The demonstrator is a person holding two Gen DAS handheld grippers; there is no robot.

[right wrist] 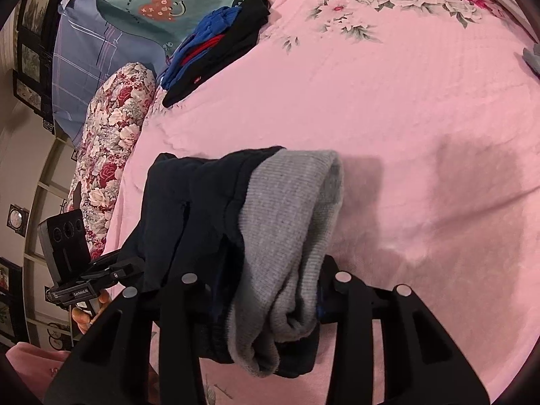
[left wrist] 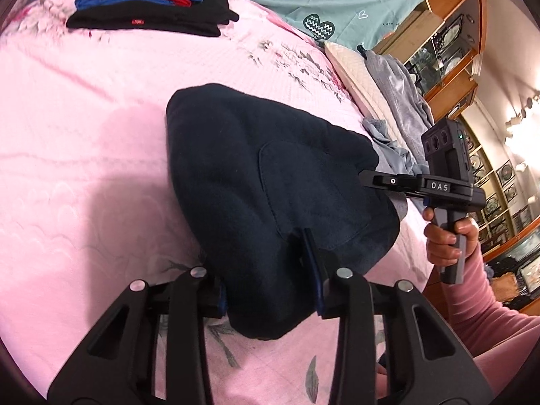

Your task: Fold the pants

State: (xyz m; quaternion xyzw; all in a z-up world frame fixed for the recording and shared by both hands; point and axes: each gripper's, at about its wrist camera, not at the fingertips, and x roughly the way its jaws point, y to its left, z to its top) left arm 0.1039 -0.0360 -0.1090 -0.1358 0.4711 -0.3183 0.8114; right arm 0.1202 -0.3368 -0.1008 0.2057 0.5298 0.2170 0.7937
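Navy pants [left wrist: 256,182], grey cuff [right wrist: 287,222]; pink floral bedspread [left wrist: 84,168].

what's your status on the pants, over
Left gripper and right gripper both clamped on the dark pants, folded small, grey cuff at right. Pink bedspread around them, folded stack far off.

Pants [left wrist: 263,182], folded clothes [left wrist: 148,6] on bed [left wrist: 84,155]

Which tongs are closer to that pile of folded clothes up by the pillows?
Left, though not by much. Both tongs grip the dark pants well short of the folded pile, which sits on the left tongs' side.
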